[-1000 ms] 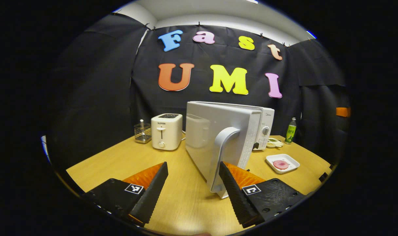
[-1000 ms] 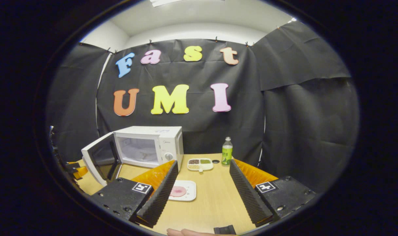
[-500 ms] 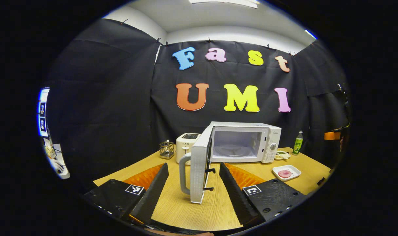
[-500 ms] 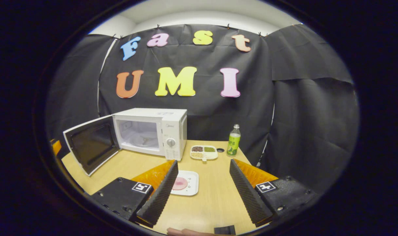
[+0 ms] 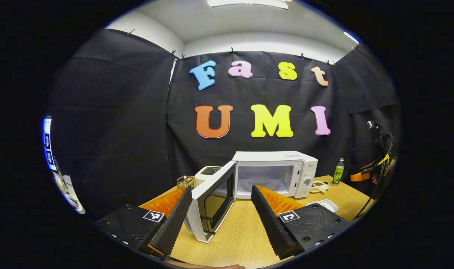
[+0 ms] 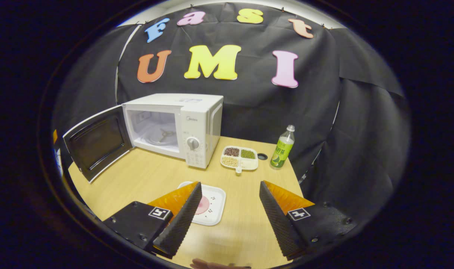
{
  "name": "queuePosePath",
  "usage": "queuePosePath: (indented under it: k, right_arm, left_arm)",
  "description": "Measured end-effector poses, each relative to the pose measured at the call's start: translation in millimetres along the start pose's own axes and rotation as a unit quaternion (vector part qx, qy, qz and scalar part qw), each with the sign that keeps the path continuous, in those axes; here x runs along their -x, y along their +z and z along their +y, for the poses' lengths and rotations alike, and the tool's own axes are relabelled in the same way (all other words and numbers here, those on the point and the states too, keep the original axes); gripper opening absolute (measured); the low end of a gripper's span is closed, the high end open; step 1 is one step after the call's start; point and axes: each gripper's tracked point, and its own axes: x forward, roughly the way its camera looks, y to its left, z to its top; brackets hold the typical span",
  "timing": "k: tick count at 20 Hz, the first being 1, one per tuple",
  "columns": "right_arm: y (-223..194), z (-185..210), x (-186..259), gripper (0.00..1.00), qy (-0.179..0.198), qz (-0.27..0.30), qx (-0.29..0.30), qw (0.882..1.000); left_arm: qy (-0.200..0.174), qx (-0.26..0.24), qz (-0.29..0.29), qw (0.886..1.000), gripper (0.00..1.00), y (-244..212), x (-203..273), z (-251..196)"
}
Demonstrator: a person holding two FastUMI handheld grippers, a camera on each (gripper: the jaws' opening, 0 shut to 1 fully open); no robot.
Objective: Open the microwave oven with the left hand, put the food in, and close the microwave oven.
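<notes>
On the table [image 6: 152,175] the microwave [image 6: 197,123] door [image 6: 96,142] stands open; both grippers' jaws gape wide, holding nothing.

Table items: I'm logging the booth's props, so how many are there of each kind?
Appliances: 2, microwave, toaster
Dishes: 2, white plate, divided tray
Bottles: 1, green bottle
Wire baskets: 1
Total: 6

Recording booth staged as a kitchen corner, not a real home. Black cloth wall [image 6: 324,123] hung by clips, plain white ceiling [image 5: 249,22] above it. One wooden table [image 6: 156,179] carried a microwave [image 6: 182,123], toaster [image 5: 209,172], divided snack dish [image 6: 240,157], drink bottle [image 6: 283,147]. Monitor [image 5: 47,144] glowed at the left edge.
</notes>
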Motion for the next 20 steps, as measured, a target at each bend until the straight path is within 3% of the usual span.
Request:
queuePosePath:
  k: [5,7,8,10,11,13,16,17,18,20]
  right_arm:
    - [-32,3,-46,0.96,0.055,0.134,-0.023,0.989]
    - [-49,14,-62,0.93,0.093,0.195,-0.059,0.974]
    - [-59,16,-70,0.82,0.104,0.224,-0.073,0.966]
    - [-76,18,-85,0.75,0.122,0.276,-0.084,0.95]
    - [-83,22,-93,0.8,0.132,0.296,-0.093,0.941]
    - [-98,35,-103,0.53,0.165,0.346,-0.11,0.917]
    - [-118,35,-119,0.36,0.176,0.393,-0.099,0.897]
    - [-121,33,-124,0.44,0.175,0.4,-0.098,0.894]
    - [-120,36,-124,0.3,0.187,0.403,-0.102,0.89]
    - [-128,34,-128,0.21,0.2,0.414,-0.103,0.882]
  left_arm:
    - [-0.001,-0.007,-0.03,1.0,0.95,43,-15,-20]
    - [-0.005,0.008,-0.03,1.0,0.94,54,-17,-32]
    - [-0.005,0.013,-0.036,0.999,0.94,61,-18,-35]
    - [-0.005,0.016,-0.045,0.999,0.94,70,-22,-43]
    - [-0.005,0.016,-0.046,0.999,0.94,71,-25,-47]
    - [-0.01,0.008,-0.048,0.999,0.95,73,-28,-56]
    - [-0.015,-0.016,-0.038,0.999,0.94,64,-34,-64]
    - [-0.014,-0.022,-0.035,0.999,0.94,60,-35,-64]
    - [-0.012,-0.026,-0.033,0.999,0.94,60,-37,-64]
    - [-0.008,-0.022,-0.033,0.999,0.94,58,-39,-64]
